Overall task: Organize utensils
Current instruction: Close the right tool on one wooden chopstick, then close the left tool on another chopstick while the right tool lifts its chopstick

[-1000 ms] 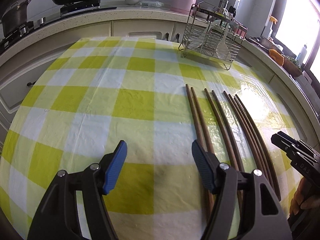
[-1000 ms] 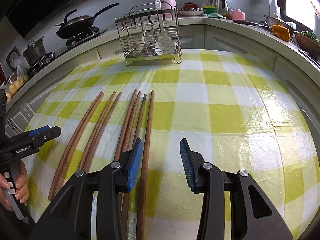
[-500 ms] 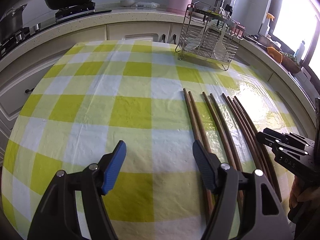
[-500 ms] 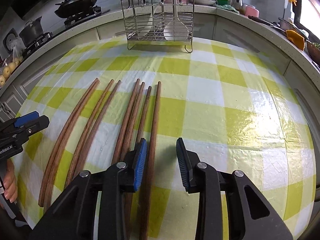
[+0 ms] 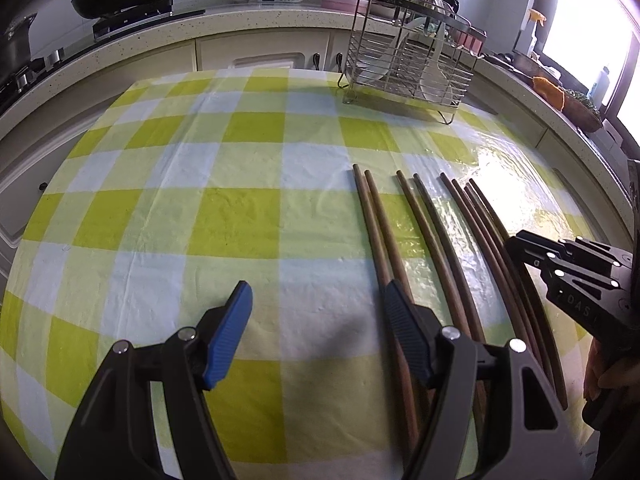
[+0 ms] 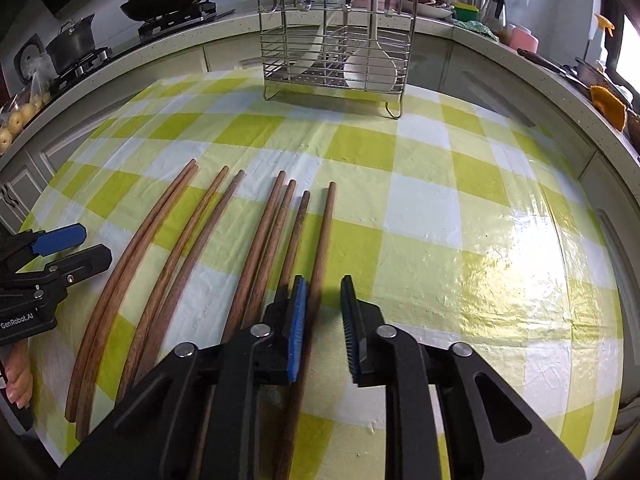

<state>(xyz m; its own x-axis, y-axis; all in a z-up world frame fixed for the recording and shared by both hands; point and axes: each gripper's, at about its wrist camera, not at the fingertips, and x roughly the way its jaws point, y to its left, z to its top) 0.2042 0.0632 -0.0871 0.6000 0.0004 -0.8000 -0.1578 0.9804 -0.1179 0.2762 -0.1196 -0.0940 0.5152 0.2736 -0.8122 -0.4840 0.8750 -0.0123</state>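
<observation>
Right wrist view, left to right. Left gripper (image 6: 60, 248) sits at the left edge, mid-height, jaws apart with nothing between them; a bit of the person's hand (image 6: 16, 376) shows below it.

Eight wooden chopsticks (image 6: 256, 248) lie flat on the checked tablecloth (image 6: 460, 208), fanned across the left half and centre of the frame, tips pointing toward the top. They sit in loose pairs, some touching along their length.

Right gripper (image 6: 322, 324) is at bottom centre, jaws closing. The rightmost chopstick (image 6: 323, 240) runs between the pads, hard against the left blue pad (image 6: 298, 328). The right pad looks clear of it, so no firm grip yet, by my read.

Wire utensil rack (image 6: 336, 36) stands at top centre, well apart from the sticks, with white spoons (image 6: 372, 64) already in it. Likely the drop target.

Left wrist view agrees: the left gripper's far finger is over the leftmost pair, not around it.

Handling, judged:
- light, stiff, thin, round section, so it should roll and twist under flat pads
- smooth wood on glossy cloth will slide if nudged sideways
- not fragile, so firm pinch is fine
- take it near the thick near end, pads square across the stick
- neighbour stick just beside the left pad; risk of dragging it along
</observation>
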